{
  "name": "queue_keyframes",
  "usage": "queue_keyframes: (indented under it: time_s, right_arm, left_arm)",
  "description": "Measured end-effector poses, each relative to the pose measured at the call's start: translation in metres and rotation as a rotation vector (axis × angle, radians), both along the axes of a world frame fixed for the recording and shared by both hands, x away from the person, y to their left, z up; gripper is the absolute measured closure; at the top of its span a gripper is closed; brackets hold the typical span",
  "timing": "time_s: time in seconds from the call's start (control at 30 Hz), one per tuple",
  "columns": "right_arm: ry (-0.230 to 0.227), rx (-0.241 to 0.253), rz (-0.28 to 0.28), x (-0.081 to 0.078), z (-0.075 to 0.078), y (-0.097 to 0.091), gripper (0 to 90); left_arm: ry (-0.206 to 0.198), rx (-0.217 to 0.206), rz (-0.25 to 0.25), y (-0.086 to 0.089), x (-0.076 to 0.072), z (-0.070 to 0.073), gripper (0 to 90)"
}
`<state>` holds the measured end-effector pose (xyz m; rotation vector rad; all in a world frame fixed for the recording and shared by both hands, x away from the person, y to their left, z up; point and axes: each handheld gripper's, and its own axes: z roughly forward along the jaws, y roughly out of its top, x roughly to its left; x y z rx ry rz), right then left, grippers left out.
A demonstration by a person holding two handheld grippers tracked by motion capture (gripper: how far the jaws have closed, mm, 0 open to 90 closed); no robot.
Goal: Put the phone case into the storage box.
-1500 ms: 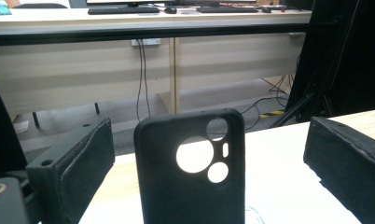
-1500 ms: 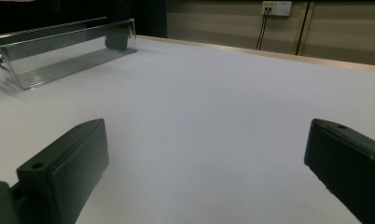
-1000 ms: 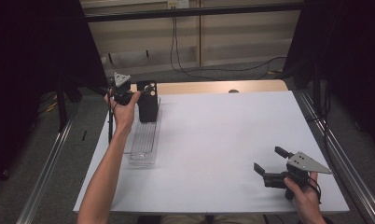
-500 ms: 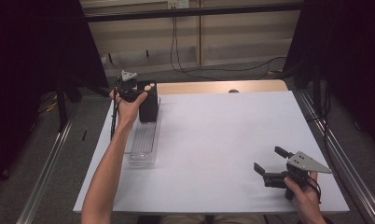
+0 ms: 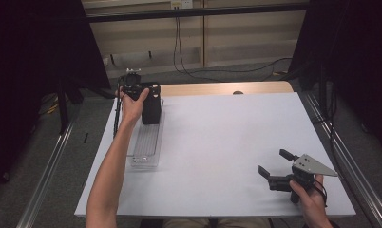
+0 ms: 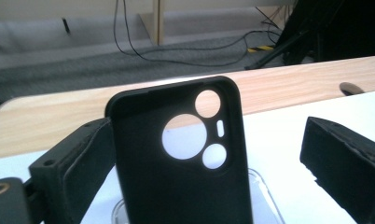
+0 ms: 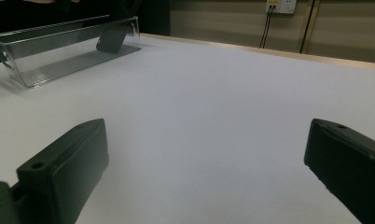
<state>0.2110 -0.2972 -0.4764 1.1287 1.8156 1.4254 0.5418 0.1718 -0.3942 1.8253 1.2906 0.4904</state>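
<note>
Phone case upright in clear tray at the desk's far left corner

Matte black and rubbery-looking, the phone case [image 6: 176, 163] stands upright with its rounded corners up, three round cutouts and one small slot pierced through its upper part. Its foot sits in the far end of a long, narrow tray [image 5: 146, 142] of clear plastic with a ribbed floor, which runs along the left edge of the desk [image 5: 227, 142]. The left gripper [image 5: 140, 90], held by a hand at the far left corner, brackets the case: its jaws are spread wide, the left one close against the case's edge, though contact is not certain, the right one well apart from it. The desk top is smooth, flat white, with a pale wood strip along its far edge.

Near the right front corner the right gripper [image 5: 273, 168] sits low over the bare white surface, its blocky black jaws parted and holding nothing; a grey three-cornered plate rides on top of it.
</note>
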Motion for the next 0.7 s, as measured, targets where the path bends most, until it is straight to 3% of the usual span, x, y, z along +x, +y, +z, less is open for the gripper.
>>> queue_keyframes:
  time_s: [0.1,0.13,0.17,0.2,0.23,0.27,0.3,0.37,0.4,0.43,0.47,0.57,0.63,0.7]
  right_arm:
    - [0.000,0.001,0.000,0.000,0.000,0.000,0.0]
    - [0.000,0.000,0.001,0.000,0.000,0.000,0.0]
    - [0.000,0.001,0.001,0.000,0.000,0.000,0.0]
    - [0.000,0.001,0.001,0.000,0.000,0.000,0.0]
    - [-0.001,0.001,0.001,0.000,0.000,0.000,0.0]
    - [0.000,0.000,0.002,0.000,0.000,-0.001,0.0]
    - [0.001,0.002,0.002,0.000,0.000,0.000,0.0]
    - [-0.001,0.001,0.002,0.000,-0.001,0.000,0.0]
    - [-0.001,0.000,0.004,0.000,-0.001,0.000,0.0]
    - [0.000,0.001,0.005,0.000,-0.001,0.000,0.0]
    - [0.001,0.002,0.005,0.000,-0.001,0.000,0.0]
    - [0.002,0.005,0.004,0.000,-0.001,0.000,0.0]
    - [0.004,0.004,0.005,0.000,-0.001,-0.001,0.0]
    - [0.003,0.005,0.008,0.000,-0.001,-0.001,0.0]
  left_arm:
    - [-0.025,0.045,0.029,-0.003,0.001,0.004,5.2]
    - [-0.001,0.064,0.002,-0.002,0.003,0.005,5.0]
    - [0.008,0.039,0.026,-0.005,0.004,0.004,4.9]
    - [0.021,0.051,0.021,-0.005,0.006,0.004,5.1]
    - [0.024,0.070,0.030,-0.006,0.007,0.003,5.6]
    - [0.034,0.119,0.012,-0.004,0.008,0.004,5.6]
    - [0.018,0.094,0.032,-0.006,0.009,0.002,5.6]
    - [0.064,0.124,0.019,-0.004,0.012,0.001,5.5]
    - [0.062,0.106,0.041,-0.007,0.014,-0.001,5.0]
    - [0.058,0.114,0.045,-0.008,0.014,-0.002,5.4]
    - [0.069,0.136,0.033,-0.007,0.016,-0.003,6.3]
    - [0.099,0.145,0.041,-0.010,0.020,-0.009,6.1]
    - [0.109,0.122,0.033,-0.010,0.022,-0.011,3.4]
    - [0.129,0.133,0.029,-0.008,0.025,-0.012,3.8]
